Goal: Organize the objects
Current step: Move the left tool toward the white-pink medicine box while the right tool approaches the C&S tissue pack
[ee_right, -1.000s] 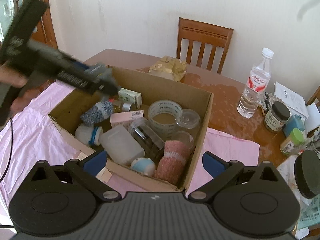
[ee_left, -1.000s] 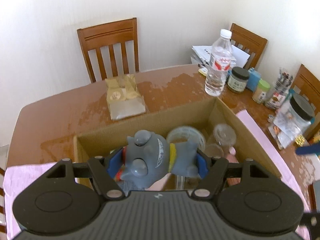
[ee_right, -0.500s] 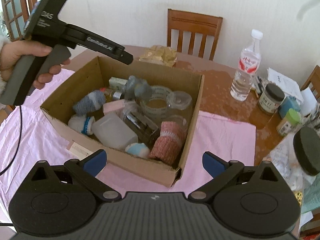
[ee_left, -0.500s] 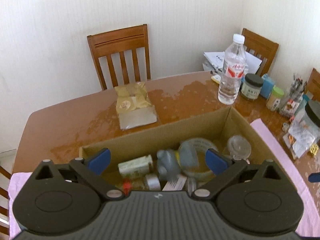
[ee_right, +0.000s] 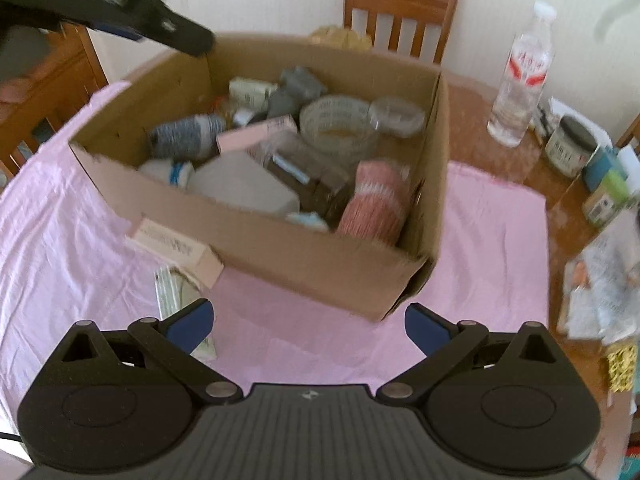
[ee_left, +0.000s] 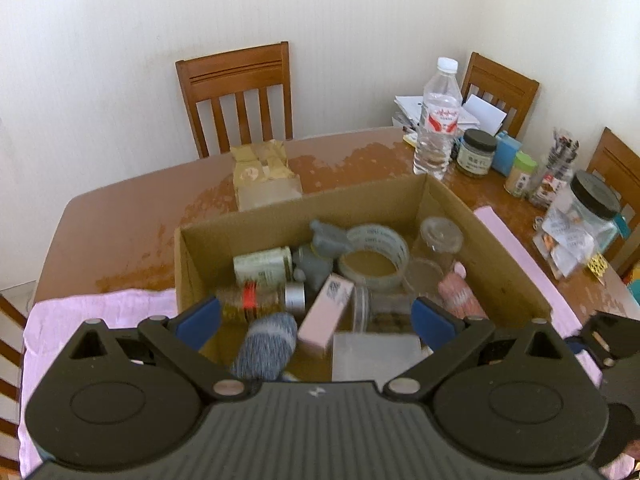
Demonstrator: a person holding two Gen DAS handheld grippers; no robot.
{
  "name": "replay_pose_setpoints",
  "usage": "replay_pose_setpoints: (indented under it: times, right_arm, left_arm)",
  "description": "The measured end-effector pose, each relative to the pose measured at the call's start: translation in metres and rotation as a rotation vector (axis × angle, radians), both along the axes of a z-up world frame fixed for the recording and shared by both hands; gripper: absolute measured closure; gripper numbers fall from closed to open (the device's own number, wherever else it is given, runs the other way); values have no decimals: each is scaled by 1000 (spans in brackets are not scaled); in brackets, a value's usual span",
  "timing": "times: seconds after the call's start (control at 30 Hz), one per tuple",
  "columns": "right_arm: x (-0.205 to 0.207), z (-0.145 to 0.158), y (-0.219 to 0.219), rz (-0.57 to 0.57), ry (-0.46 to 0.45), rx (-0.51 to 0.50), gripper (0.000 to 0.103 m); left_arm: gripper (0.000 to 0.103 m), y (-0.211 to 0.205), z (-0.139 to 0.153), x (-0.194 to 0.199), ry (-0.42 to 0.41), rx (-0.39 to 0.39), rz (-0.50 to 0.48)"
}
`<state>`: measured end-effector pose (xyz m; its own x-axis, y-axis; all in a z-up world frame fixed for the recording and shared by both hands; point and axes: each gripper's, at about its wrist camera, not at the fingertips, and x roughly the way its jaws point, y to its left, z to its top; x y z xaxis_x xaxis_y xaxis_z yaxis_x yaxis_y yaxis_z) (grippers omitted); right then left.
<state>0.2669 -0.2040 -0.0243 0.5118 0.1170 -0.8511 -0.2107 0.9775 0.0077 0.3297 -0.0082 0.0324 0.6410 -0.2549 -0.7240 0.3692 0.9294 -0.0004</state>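
Cardboard box [ee_right: 304, 252] on the pink cloth [ee_right: 480, 248] holds most items; my left gripper [ee_left: 316, 316] and right gripper [ee_right: 306, 322] have jaws spread, empty. Pink carton [ee_right: 176, 248] and packet [ee_right: 170, 292] remain outside, I judge.

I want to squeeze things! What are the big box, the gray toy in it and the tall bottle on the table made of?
The big box looks like brown cardboard: matte, with folded corners. The gray toy seems soft rubber or vinyl, smooth and dull, though that is a guess. The tall bottle looks like thin clear plastic: see-through, white cap, red label.
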Motion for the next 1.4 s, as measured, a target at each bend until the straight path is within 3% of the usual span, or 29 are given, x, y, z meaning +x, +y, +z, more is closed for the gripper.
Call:
replay_pose_setpoints:
  times: [0.37,0.6,0.93,1.1,1.4]
  right_arm:
    - [0,-27,19,-5,39,13,0]
    - [-5,-24,31,33,37,22,0]
    - [-11,-34,67,143,45,62,0]
    - [-10,-49,86,179,46,28,0]
    - [-14,-58,51,100,59,-25,0]
  left_arm:
    - [2,20,-23,-59,74,-56,46]
    - [2,36,-53,-86,95,5,143]
    - [2,72,-80,-110,148,-24,298]
    - [2,73,-85,-116,152,-10,308]
    - [2,71,-91,-119,165,-21,306]
